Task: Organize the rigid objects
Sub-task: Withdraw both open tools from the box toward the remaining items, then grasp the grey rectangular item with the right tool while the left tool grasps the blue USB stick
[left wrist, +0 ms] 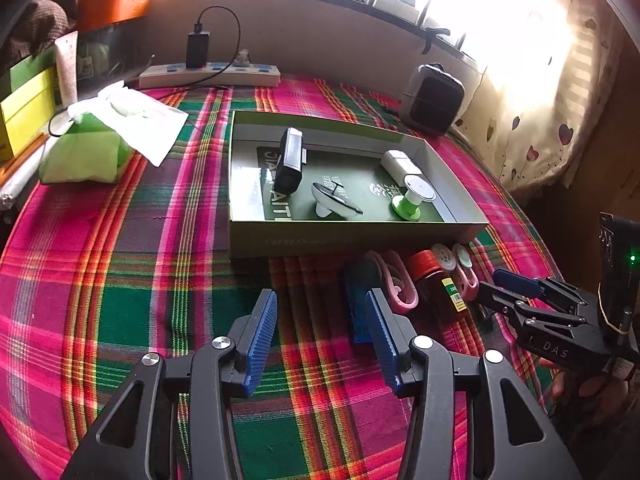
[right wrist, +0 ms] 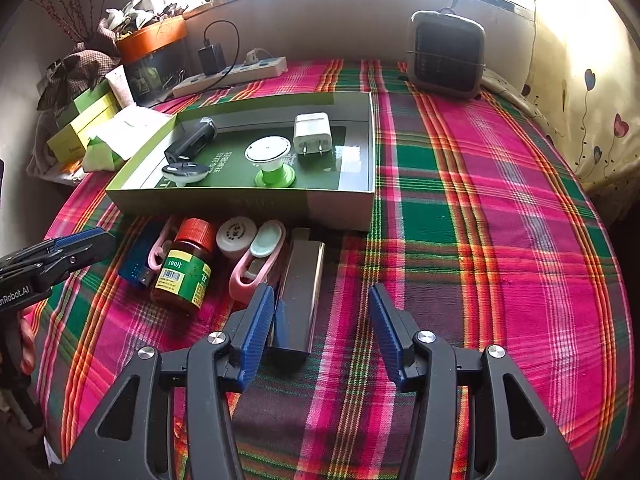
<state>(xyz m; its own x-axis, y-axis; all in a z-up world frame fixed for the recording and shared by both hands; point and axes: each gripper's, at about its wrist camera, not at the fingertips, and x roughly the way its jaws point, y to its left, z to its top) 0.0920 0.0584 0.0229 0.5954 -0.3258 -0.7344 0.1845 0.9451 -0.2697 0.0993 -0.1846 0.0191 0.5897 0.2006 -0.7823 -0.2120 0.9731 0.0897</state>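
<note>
A plaid cloth of pink, green and orange covers the table, which sits under a bright window. Nearest, the right gripper hovers low over the cloth with its jaws spread wide and nothing between them; its left finger lies just beside a shiny metal case that rests flat on the cloth. The left gripper is likewise wide open and empty, with a blue rectangular block lying just beyond its right finger.

Past the fingers, a row of loose items lies along the front wall of a shallow green box: the blue block, pink clips, a brown bottle with a red cap lying on its side, and a small white round container.

Inside the box sit a black rectangular device, a small oval gadget, a white disc on a green base and a white plug adapter.

Farther back are a green tissue pack, a white power strip with a black charger plugged in, and a small grey heater by the wall.
</note>
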